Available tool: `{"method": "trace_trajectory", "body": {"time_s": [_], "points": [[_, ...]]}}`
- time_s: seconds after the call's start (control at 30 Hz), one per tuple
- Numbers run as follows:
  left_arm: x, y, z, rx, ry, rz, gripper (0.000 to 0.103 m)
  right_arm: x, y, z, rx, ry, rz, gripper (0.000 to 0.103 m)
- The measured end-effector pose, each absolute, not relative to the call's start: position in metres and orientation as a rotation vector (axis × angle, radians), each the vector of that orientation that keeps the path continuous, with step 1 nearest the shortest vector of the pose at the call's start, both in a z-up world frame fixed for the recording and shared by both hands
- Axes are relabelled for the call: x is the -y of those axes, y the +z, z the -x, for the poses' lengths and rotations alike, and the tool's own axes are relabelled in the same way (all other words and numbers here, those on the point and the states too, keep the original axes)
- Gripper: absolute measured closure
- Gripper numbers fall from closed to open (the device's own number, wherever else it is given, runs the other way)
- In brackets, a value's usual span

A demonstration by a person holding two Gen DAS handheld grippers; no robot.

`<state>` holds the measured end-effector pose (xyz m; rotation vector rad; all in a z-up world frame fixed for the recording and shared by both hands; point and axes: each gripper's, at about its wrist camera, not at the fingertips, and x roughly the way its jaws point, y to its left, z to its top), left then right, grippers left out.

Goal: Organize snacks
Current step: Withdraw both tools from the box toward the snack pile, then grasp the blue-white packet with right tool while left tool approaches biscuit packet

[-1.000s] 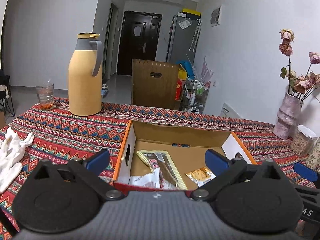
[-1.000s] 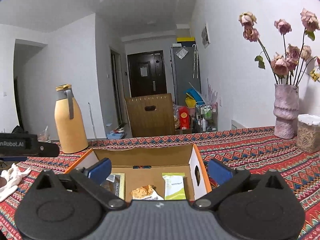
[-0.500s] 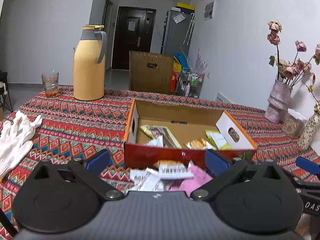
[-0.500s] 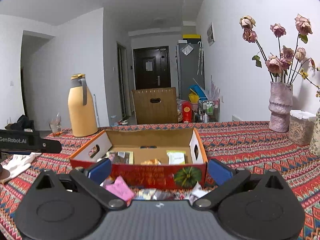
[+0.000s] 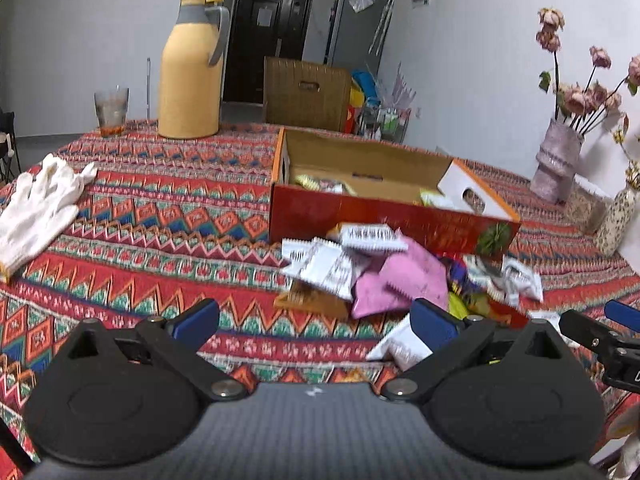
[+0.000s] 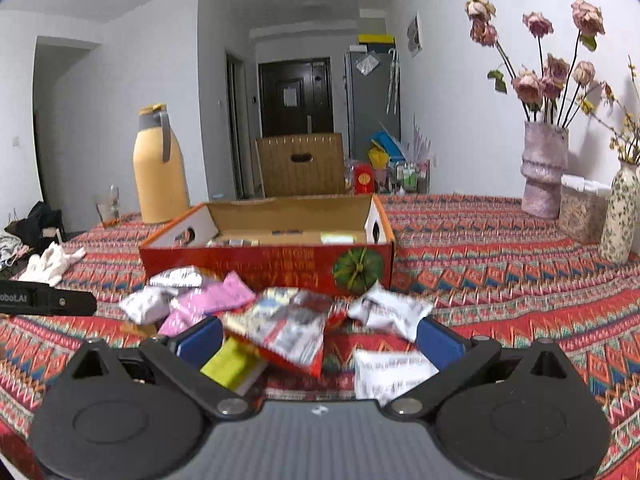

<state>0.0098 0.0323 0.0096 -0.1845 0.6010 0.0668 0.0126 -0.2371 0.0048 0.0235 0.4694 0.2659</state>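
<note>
- We've pulled both grippers back from over the cardboard box (image 5: 394, 204); a second ago both cameras looked straight down into it, now its red front wall and the table in front of it are in view.
- Far left: white gloves (image 5: 38, 204), glass (image 5: 111, 110) and yellow thermos (image 5: 190, 70) sit on the patterned tablecloth (image 5: 160, 216), well apart from the work area. Not part of the job.
- Left gripper (image 5: 314, 318): fingers spread wide, nothing between them, hovering over bare cloth just left of the snack pile (image 5: 384, 272).
- Box already holds a few packets; we can't count them from this angle.
- The pile lies against the box's front wall: white packets, a pink packet (image 5: 400, 284), a red-and-silver packet (image 6: 288, 328), a yellow-green packet (image 6: 232, 368).
- Right gripper (image 6: 320, 338): also spread, gripping nothing, poised right over the near side of the pile.
- Far right: vase with dried flowers (image 6: 544, 172), untouched.
- Our read: the last drop is done, we're back for the next pick. Most snacks are still outside the box, so the task is early.
</note>
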Motion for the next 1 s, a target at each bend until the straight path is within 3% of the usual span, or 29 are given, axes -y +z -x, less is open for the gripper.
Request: {"method": "trace_trajectory", "body": {"time_s": [0.6,1.0], "points": [[-0.036,0.003,-0.016,-0.636,0.078,0.198,0.0,0.212,0.013,-0.054,-0.549,0.296,-0.075,0.0],[-0.052,-0.006,-0.03,-0.673,0.105,0.219,0.0,0.185,-0.01,-0.149,-0.831,0.232,-0.064,0.0]]}}
